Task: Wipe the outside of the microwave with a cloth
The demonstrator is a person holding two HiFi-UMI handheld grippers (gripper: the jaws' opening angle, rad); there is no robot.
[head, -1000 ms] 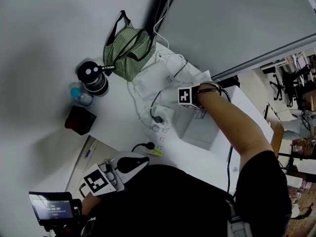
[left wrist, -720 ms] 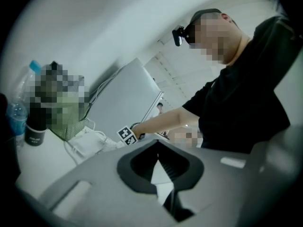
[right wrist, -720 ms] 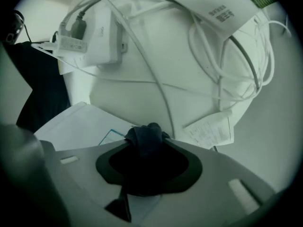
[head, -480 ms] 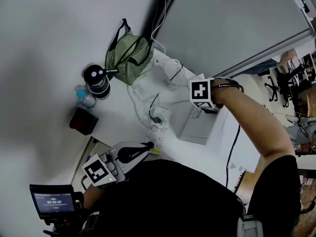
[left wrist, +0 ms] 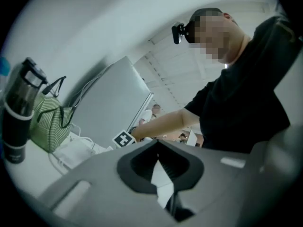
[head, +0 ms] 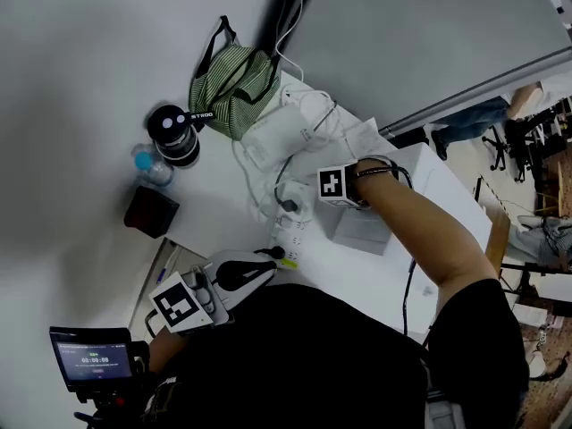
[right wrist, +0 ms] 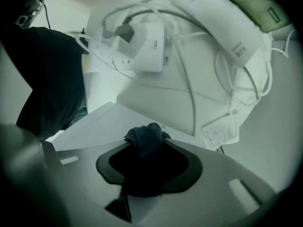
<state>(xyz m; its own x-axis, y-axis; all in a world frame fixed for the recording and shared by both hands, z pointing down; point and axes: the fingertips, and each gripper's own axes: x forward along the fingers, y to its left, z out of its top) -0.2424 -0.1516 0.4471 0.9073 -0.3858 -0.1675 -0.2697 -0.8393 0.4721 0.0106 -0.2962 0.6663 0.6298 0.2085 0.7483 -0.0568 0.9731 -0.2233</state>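
The white microwave (head: 362,232) stands on the white table, right of middle in the head view. My right gripper (head: 338,198) is held at the microwave's left part, its marker cube on top. In the right gripper view the right gripper (right wrist: 149,130) is shut on a dark bunched cloth (right wrist: 147,143), just above a white flat face of the microwave (right wrist: 90,126). My left gripper (head: 266,272) hangs close to the person's body at the table's near edge, away from the microwave. In the left gripper view the left gripper (left wrist: 159,144) has its jaws together and holds nothing.
A power strip with plugs and tangled white cables (head: 290,208) lies left of the microwave. Farther left are a green striped bag (head: 234,92), a black tumbler (head: 172,134), a small bottle (head: 146,170) and a dark box (head: 150,211). A small screen (head: 91,361) sits low left.
The right gripper with the cloth swung to the right over the microwave, then came back left and slightly nearer. The left gripper has hardly moved.
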